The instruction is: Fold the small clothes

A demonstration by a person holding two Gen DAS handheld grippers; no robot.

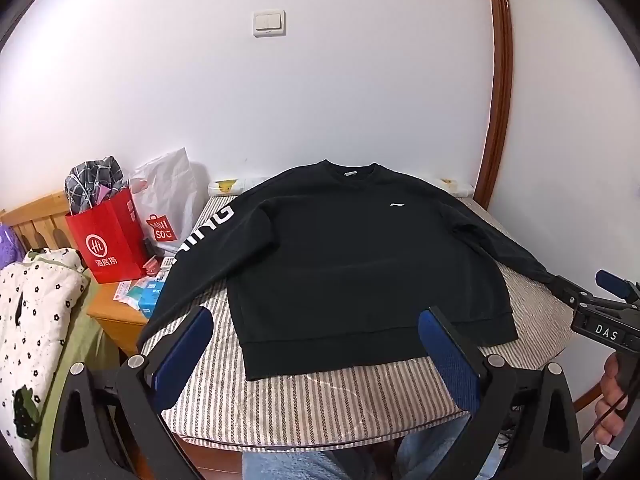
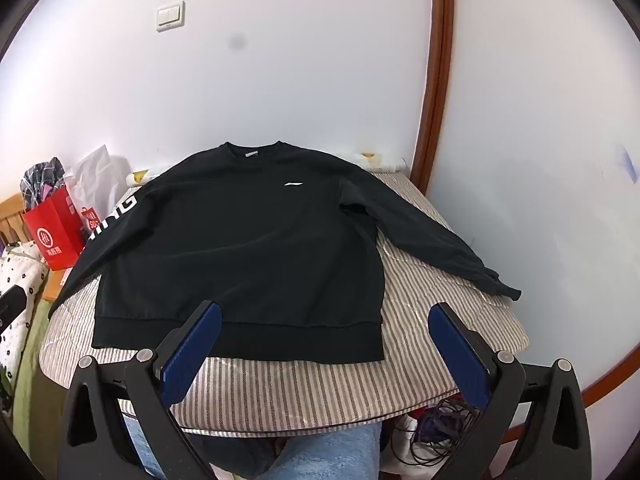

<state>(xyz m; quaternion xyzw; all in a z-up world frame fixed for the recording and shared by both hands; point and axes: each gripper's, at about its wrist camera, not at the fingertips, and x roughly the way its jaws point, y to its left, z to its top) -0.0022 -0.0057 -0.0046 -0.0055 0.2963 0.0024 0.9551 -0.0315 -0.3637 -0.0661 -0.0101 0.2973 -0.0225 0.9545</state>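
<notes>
A striped padded surface [image 1: 320,400] fills the lower middle of both wrist views, set against a white wall [image 1: 320,100] with a brown curved door frame [image 1: 498,80] at its right. On the striped surface lies a black sweatshirt [image 1: 352,264], spread flat with its front up, collar toward the wall and hem toward the camera; both sleeves are stretched out to the sides, the one at picture-left bearing large white letters and hanging past the surface's edge, the other running out toward the right edge. A small white logo [image 1: 398,203] sits on the chest. To the left stands a red paper bag [image 1: 108,240] stuffed with checked cloth, a white shopping bag [image 1: 168,204] just beside it, both on a wooden nightstand [image 1: 116,316]. A light switch [image 1: 269,23] is mounted on the wall. The left gripper [image 1: 316,336] hovers above the hem with its blue-padded jaws spread wide apart and nothing between them. The right gripper [image 2: 326,330] likewise hangs over the hem's right part, jaws wide apart and empty, clear of the cloth.
</notes>
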